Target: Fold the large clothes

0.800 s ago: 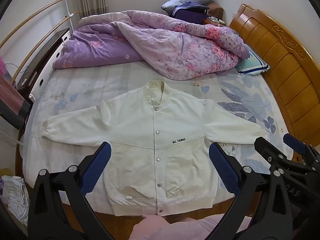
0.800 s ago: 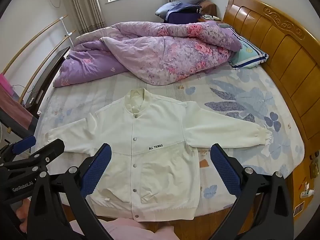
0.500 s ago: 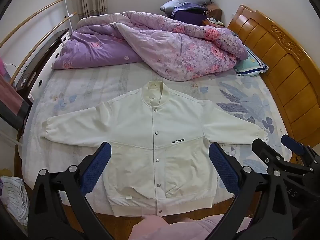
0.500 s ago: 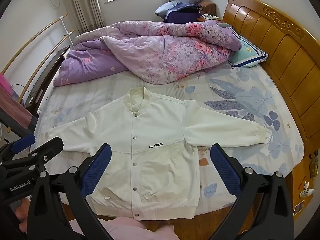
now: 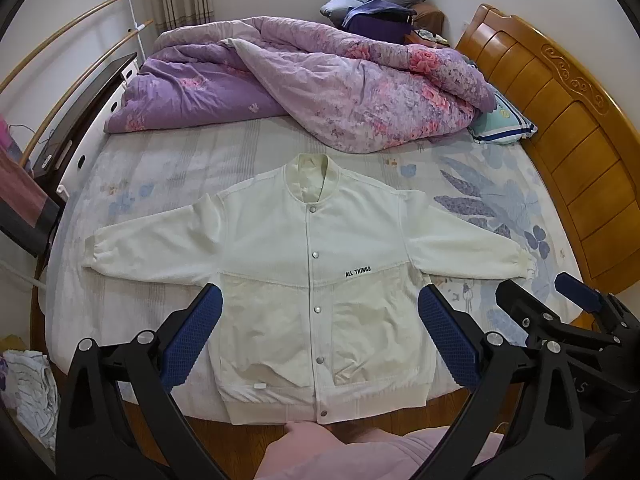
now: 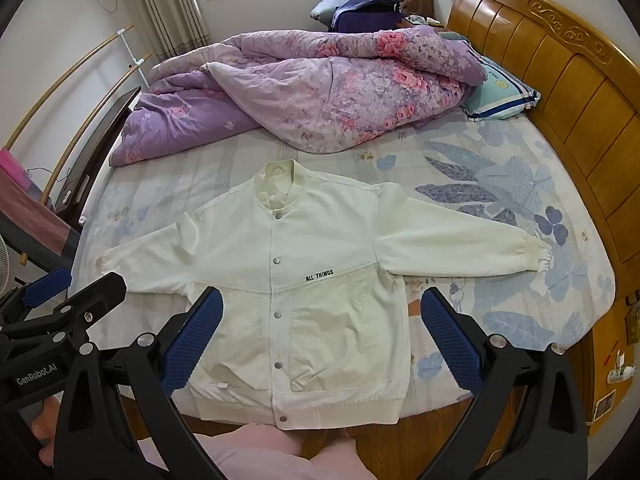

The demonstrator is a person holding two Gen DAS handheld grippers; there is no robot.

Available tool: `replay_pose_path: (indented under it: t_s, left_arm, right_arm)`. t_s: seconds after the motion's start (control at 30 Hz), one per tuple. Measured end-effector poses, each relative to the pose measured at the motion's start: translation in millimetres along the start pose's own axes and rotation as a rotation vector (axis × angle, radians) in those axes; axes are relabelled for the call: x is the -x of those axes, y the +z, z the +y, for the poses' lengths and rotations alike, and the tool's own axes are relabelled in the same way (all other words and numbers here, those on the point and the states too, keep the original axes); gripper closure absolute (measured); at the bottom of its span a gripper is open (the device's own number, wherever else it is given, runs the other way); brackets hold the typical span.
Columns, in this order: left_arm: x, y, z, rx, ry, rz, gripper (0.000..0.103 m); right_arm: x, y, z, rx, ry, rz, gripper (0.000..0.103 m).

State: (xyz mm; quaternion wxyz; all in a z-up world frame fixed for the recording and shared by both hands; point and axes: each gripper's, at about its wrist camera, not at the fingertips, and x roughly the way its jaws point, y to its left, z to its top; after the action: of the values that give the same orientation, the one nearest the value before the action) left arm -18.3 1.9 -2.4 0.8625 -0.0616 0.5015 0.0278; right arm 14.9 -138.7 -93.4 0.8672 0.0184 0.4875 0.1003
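Observation:
A white snap-button jacket (image 5: 312,272) (image 6: 296,276) lies flat and face up on the bed, buttoned, both sleeves spread out to the sides, hem at the near edge. Small black lettering sits on its chest. My left gripper (image 5: 320,340) hovers above the jacket's lower half, open, with nothing between its blue pads. My right gripper (image 6: 322,340) hangs beside it, also open and empty above the hem. Each gripper shows in the other's view: the right gripper (image 5: 560,300) at the right edge, the left gripper (image 6: 72,292) at the left edge.
A crumpled purple floral quilt (image 5: 320,84) fills the far half of the bed. A striped pillow (image 6: 500,92) lies by the wooden headboard (image 6: 560,60) on the right. Dark furniture (image 5: 80,112) and wooden rails stand to the left. The person's pink-clad legs (image 5: 360,452) are at the near bed edge.
Both grippers have edged slightly back and up, so the jacket sits a little lower in view. Jaws stay wide and the jacket has not moved.

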Motion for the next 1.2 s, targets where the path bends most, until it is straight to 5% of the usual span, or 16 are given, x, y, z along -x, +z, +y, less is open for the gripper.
replay_pose_path:
  t_s: [1.2]
  left_arm:
    - [-3.7, -18.0, 1.8, 0.007, 0.005, 0.018, 0.005]
  right_arm:
    - [-7.2, -17.6, 0.1, 0.006, 0.009, 0.035, 0.007]
